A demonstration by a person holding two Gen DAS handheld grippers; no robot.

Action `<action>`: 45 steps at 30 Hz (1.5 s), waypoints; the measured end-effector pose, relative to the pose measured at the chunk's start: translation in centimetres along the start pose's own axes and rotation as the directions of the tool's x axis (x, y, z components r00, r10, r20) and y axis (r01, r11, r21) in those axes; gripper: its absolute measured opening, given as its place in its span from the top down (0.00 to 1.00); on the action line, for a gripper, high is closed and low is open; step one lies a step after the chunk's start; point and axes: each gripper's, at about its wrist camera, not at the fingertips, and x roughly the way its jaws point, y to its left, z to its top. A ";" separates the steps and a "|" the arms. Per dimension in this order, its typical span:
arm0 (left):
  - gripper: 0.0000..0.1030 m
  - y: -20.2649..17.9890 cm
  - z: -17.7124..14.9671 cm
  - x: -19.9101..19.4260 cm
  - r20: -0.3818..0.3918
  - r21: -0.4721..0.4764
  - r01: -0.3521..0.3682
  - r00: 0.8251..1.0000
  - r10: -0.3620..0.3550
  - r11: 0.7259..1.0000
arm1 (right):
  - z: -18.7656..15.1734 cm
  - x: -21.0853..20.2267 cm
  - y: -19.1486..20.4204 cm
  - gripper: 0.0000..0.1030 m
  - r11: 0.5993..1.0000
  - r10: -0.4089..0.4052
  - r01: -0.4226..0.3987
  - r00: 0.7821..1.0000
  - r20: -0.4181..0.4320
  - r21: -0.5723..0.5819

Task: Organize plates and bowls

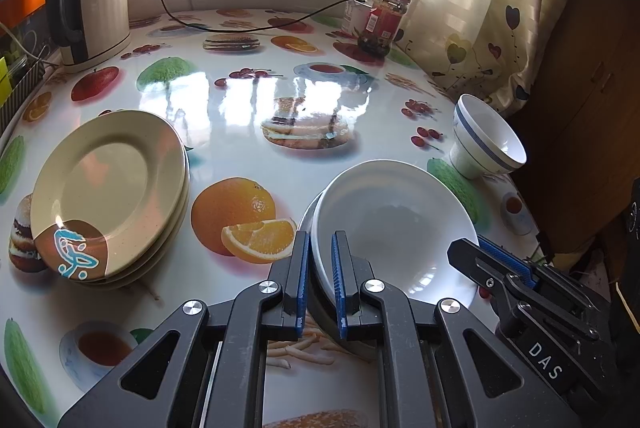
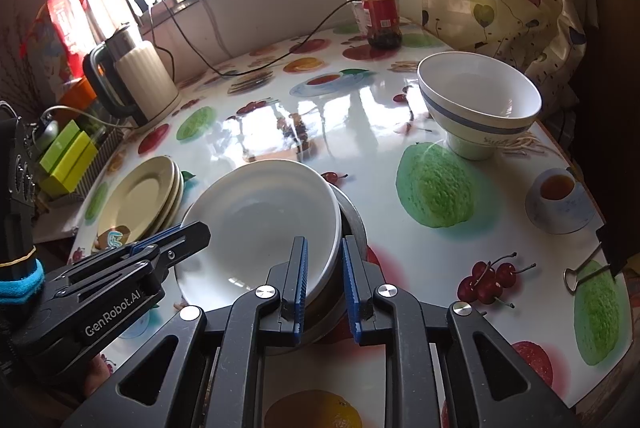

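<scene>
A wide white bowl (image 1: 396, 224) (image 2: 260, 224) lies tilted on a grey dish (image 2: 352, 224) near the table's front. My left gripper (image 1: 320, 280) is shut on its left rim; it also shows in the right wrist view (image 2: 176, 234). My right gripper (image 2: 325, 288) is shut on the bowl's right rim with the grey dish; it also shows in the left wrist view (image 1: 476, 248). A stack of cream plates (image 1: 108, 192) (image 2: 140, 200) lies to the left. A white bowl with a blue band (image 1: 488, 136) (image 2: 478, 100) stands at the right.
A kettle (image 1: 92, 0) (image 2: 132, 80) stands at the back left, with a black cable (image 1: 256, 24) across the table. A red-lidded jar (image 1: 384, 20) (image 2: 380, 12) stands at the back right by the curtain (image 1: 492, 0). Green boxes (image 2: 68, 156) sit at the left edge.
</scene>
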 end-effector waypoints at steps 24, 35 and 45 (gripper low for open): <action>0.71 -0.7 0.5 -0.6 0.025 0.031 -0.028 0.999 0.027 0.999 | 0.5 -0.5 -0.2 0.66 1.000 0.010 -0.010 1.000 0.023 0.013; 0.62 -1.4 1.6 -1.4 0.057 0.042 -0.057 0.997 0.055 0.998 | 1.2 -1.1 -0.9 0.56 1.000 0.004 -0.005 0.999 0.047 0.028; 0.62 -3.2 3.5 -0.9 0.074 0.089 -0.050 0.996 0.044 0.995 | 2.6 -1.5 -2.0 0.52 0.999 -0.033 0.030 0.996 0.077 0.040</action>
